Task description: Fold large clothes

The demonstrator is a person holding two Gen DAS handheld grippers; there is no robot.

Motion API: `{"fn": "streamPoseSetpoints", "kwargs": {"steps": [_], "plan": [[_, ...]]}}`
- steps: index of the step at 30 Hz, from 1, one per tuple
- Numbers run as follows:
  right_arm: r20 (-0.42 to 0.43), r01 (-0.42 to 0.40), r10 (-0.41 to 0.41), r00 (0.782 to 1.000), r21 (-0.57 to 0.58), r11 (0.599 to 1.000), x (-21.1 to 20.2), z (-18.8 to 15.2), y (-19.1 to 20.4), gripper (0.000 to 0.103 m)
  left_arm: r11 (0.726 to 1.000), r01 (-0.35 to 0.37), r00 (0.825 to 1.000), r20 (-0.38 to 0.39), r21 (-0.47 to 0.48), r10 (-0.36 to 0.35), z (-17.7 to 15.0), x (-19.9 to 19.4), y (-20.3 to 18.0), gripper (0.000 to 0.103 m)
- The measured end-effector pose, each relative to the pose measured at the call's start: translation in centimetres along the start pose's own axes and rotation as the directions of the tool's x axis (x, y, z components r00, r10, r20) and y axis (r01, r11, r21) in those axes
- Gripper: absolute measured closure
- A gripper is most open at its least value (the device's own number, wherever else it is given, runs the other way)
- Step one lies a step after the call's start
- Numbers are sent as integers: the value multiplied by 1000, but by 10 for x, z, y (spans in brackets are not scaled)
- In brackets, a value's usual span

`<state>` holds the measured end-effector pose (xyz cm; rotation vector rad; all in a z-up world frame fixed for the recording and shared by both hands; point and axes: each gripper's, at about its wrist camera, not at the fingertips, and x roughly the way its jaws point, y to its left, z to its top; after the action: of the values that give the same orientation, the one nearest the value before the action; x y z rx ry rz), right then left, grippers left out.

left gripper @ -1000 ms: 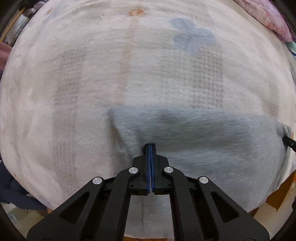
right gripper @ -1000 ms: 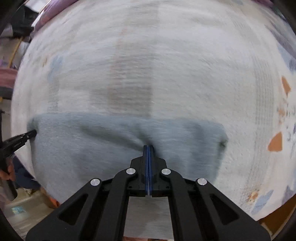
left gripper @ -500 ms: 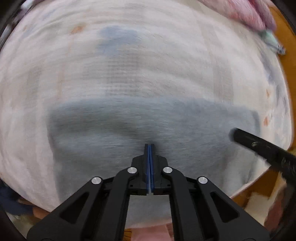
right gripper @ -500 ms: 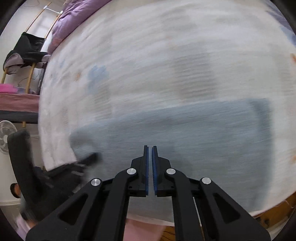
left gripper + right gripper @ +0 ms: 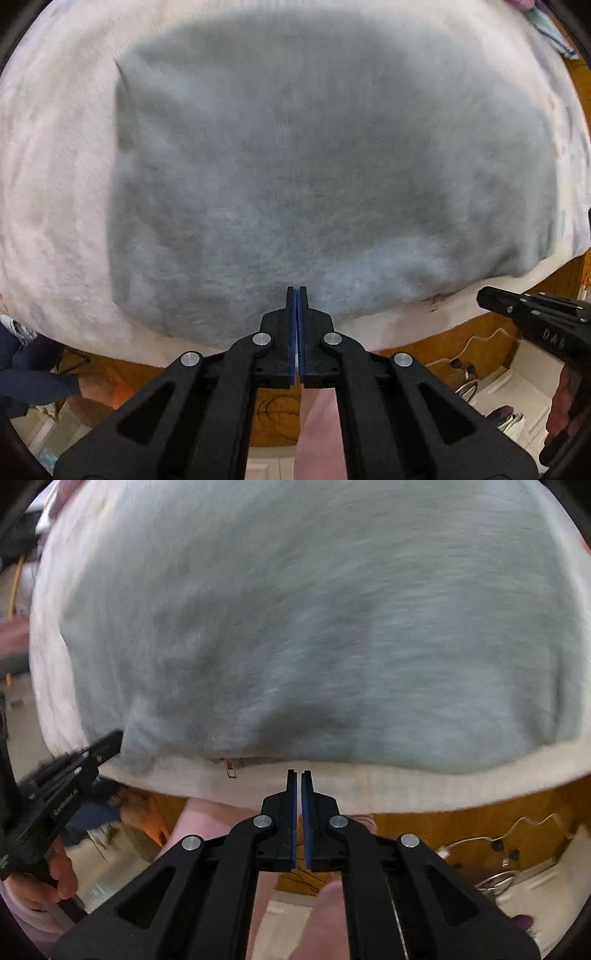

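Note:
A grey fleece garment (image 5: 314,166) lies folded flat on the white blanket (image 5: 48,184), close to the bed's near edge. A small zipper pull (image 5: 229,768) sticks out from under its near hem. My left gripper (image 5: 297,290) is shut and empty, its tips over the garment's near hem. From the right wrist view the left gripper (image 5: 114,738) shows beside the garment's near left corner. My right gripper (image 5: 299,773) is shut but for a thin slit, with nothing in it, over the bare blanket strip just short of the hem. The right gripper (image 5: 484,293) also appears beyond the bed's edge.
The wooden bed frame (image 5: 461,812) runs below the blanket edge. A person's pink-clad leg (image 5: 317,424) stands between the gripper arms, and a hand (image 5: 55,878) holds the left tool. Dark clothing (image 5: 29,369) lies at the left. Small clutter (image 5: 498,878) sits on the floor.
Both grippers have drawn back to the bed's near edge. The grey garment now fills most of each view, and the bed frame and floor have come into sight. Both stay shut and empty.

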<state>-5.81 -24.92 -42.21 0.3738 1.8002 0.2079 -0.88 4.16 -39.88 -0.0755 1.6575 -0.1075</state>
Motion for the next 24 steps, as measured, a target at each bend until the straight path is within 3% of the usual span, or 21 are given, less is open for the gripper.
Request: {"fn": "streamPoseSetpoints", "kwargs": {"steps": [2,4,8,9,12,15,17,20,24], "plan": [[99,-14,12,995,24,1000,-31,15,-8,100,1000,-2,999,47,-18,3,7,-12,8,102],[198,26,-30,980,21,999,-59,39,-13,97,999,-14,997,72,-43,17,14,-13,16,102],[284,87,-84,955,1,996,-79,95,-26,98,997,-35,995,92,-74,42,53,-4,32,102],[281,113,-107,954,-6,994,-76,108,-29,103,997,-11,996,93,-82,18,60,-1,39,102],[212,125,-126,969,19,992,-57,113,-50,103,995,34,995,95,-98,-25,56,4,52,101],[186,122,-133,973,67,990,-51,83,-74,103,996,28,996,92,-86,-20,12,-3,75,101],[118,136,-148,982,103,985,-41,62,-91,103,994,36,999,41,-103,-32,-6,4,77,101],[33,181,-187,982,133,974,-26,31,-113,103,994,-12,1000,-15,-107,10,-34,11,75,101],[9,160,-166,986,212,964,-35,16,-132,103,993,-43,998,-49,-114,38,-54,8,70,101]]}}
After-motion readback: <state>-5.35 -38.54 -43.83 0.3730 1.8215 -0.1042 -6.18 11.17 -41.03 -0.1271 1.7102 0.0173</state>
